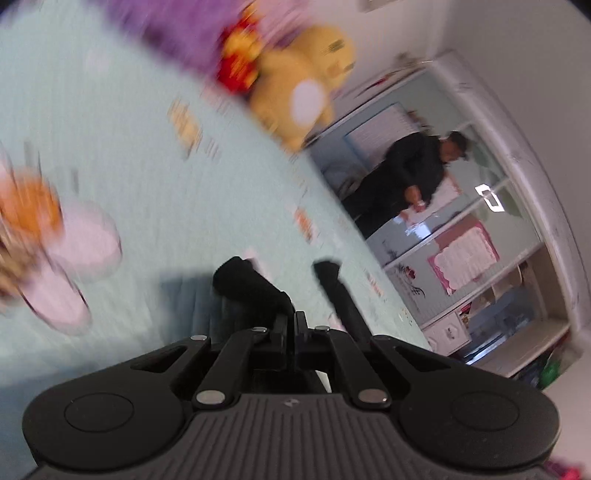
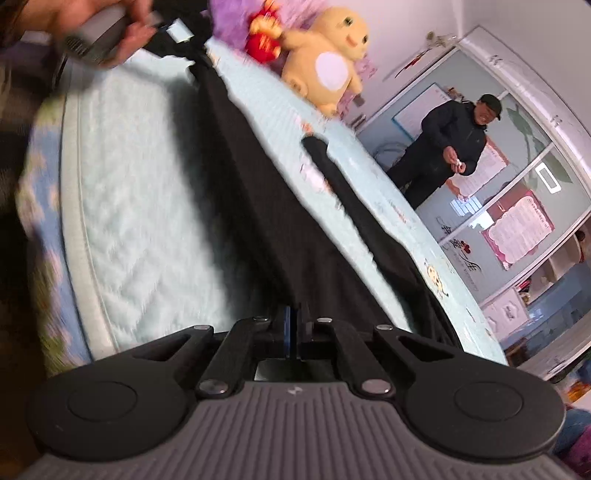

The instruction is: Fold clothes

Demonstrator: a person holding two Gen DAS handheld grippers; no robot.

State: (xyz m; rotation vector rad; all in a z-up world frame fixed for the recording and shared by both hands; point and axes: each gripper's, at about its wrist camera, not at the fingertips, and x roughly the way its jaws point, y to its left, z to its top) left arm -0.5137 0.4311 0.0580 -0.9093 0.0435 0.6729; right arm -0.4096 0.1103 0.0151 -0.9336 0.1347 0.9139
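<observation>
A black garment [image 2: 258,184] hangs stretched above the pale mint bed cover [image 2: 129,221]. It runs from my right gripper [image 2: 294,319], whose jaws are shut on its near edge, up to the top left. There a hand [image 2: 122,40] holds the grey handle of the other tool at the cloth's far end. In the blurred left wrist view my left gripper [image 1: 295,323] is shut too, and two black folds of the garment [image 1: 251,284] stick out past its closed jaws over the bed cover [image 1: 184,184].
Plush toys sit at the head of the bed: a yellow one [image 2: 328,62], a purple one [image 1: 184,33], and an orange one with white feet [image 1: 29,214] at the left. A person in dark clothes [image 2: 450,147] stands beside the bed, before a wardrobe [image 2: 535,206].
</observation>
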